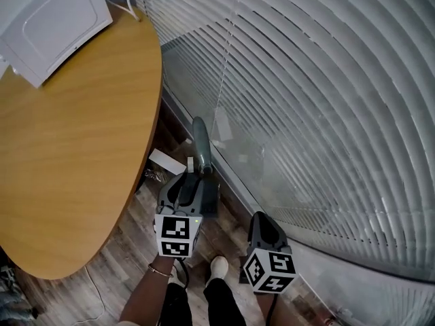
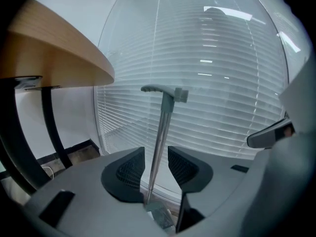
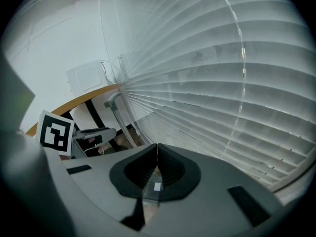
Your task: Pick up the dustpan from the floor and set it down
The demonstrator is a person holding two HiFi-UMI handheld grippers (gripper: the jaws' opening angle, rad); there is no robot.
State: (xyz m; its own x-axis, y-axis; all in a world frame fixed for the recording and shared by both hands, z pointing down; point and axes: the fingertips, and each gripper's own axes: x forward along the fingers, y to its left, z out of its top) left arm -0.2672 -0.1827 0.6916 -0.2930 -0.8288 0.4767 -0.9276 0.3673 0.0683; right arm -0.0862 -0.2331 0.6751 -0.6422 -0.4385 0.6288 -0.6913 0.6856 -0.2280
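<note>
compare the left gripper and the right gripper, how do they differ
The left gripper has its jaws apart; the right gripper has them pressed together. The left gripper has the dustpan handle between its jaws, gaps either side; the right gripper holds nothing. The left gripper is by the table, the right gripper nearer the blinds. Both are the same grey build.

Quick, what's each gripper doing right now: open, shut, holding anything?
Left gripper: open, with the dustpan's thin silver metal handle pole standing between its jaws, not clamped.
Right gripper: shut, empty.
</note>
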